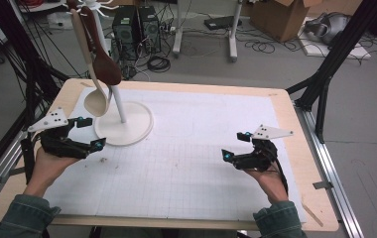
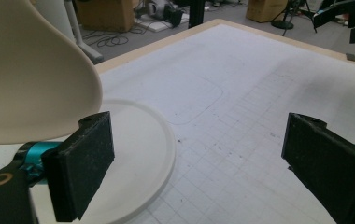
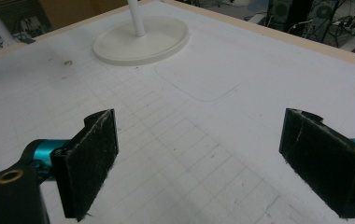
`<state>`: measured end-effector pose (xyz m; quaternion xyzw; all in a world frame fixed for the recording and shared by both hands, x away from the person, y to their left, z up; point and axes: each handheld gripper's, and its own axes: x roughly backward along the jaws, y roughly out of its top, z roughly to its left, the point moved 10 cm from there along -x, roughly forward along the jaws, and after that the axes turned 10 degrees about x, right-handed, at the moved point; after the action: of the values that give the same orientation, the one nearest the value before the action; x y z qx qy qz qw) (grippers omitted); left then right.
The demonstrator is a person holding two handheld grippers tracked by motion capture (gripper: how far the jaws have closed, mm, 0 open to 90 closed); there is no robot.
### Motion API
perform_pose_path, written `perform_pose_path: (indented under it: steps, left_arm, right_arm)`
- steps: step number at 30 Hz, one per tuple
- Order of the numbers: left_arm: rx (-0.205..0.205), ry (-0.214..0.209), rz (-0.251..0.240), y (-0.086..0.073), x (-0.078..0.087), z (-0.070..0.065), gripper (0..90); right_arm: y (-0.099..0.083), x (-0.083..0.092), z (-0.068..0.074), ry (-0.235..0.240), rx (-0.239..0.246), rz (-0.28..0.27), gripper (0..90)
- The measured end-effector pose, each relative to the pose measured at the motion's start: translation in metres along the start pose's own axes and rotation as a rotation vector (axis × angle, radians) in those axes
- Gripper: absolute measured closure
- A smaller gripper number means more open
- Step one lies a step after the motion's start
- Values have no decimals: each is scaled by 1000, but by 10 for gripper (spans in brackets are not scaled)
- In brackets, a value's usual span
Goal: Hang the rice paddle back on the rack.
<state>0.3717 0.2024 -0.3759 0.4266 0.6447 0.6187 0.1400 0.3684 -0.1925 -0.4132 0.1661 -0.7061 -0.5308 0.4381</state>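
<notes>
A white stand with a round base (image 1: pixel 138 128) and a thin pole (image 1: pixel 118 105) rises at the back left of the white grid mat (image 1: pixel 191 163). From its top hang a cream spoon (image 1: pixel 96 101) and a brown spoon (image 1: pixel 106 67). My left gripper (image 1: pixel 92 133) is held just left of the base, open, nothing between its pads. In the left gripper view the cream spoon's bowl (image 2: pixel 31 84) looms above the left pad, over the base (image 2: pixel 143 154), with the left gripper (image 2: pixel 203 163) wide apart. My right gripper (image 1: pixel 234 145) hovers open over the mat's right side. The right gripper view has the right gripper (image 3: pixel 199 163) wide above bare mat, the base (image 3: pixel 157 42) far off.
The mat lies on a wooden table (image 1: pixel 305 198) with its edges near both hands. A black frame leg (image 1: pixel 325 74) stands off the right rear corner. Computer towers (image 1: pixel 137 29), cables and a cardboard box (image 1: pixel 285 15) sit on the floor behind.
</notes>
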Motion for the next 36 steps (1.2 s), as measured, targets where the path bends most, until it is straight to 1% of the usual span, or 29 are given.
perform_pose_path:
  steps: [1, 2, 3, 7, 9, 11, 14, 16, 17, 19, 28, 29, 31, 32, 36]
  left_arm:
    - [1, 0, 5, -2, -1, -1, 93]
    - [-1, 2, 7, -5, -2, -2, 87]
    - [-5, 7, 10, -7, -3, -2, 83]
    - [2, 15, 6, -15, -5, -3, 75]
    - [4, 22, 9, -19, -6, -3, 63]
    - [4, 20, 6, -21, -7, -5, 63]
    - [-4, 27, 14, -27, -8, -5, 56]
    - [-2, 36, 20, -30, -9, -5, 26]
    - [-4, 36, 24, -32, -9, -6, 21]
    - [-8, 39, 33, -36, -9, -6, 20]
    - [7, 48, 37, -50, -9, -4, 20]
    - [7, 45, 40, -52, -9, -5, 20]
    - [4, 52, 44, -54, -9, -5, 20]
    - [3, 54, 44, -55, -9, -5, 20]
    - [6, 56, 40, -58, -8, -6, 20]
  right_arm:
    - [-1, 0, 0, -1, 1, -2, 108]
    - [-2, 1, 0, 0, -8, 1, 109]
    - [-3, 1, 0, -2, -3, 1, 108]
    - [-7, 3, -1, -8, 1, 0, 106]
    - [-9, 4, -1, -10, -7, 4, 104]
    - [-12, 5, -1, -13, -13, 2, 100]
    - [-16, 5, 0, -14, -19, 5, 97]
    - [-19, 5, -1, -19, -18, 6, 97]
    - [-20, 5, 0, -17, -27, 9, 96]
    - [-23, 6, 1, -17, -34, 8, 90]
    - [-33, 7, 3, -18, -53, 7, 90]
    - [-34, 7, 3, -20, -54, 9, 89]
    - [-35, 8, 3, -22, -50, 7, 89]
    - [-36, 8, 4, -22, -55, 10, 89]
    - [-39, 9, 5, -25, -50, 13, 90]
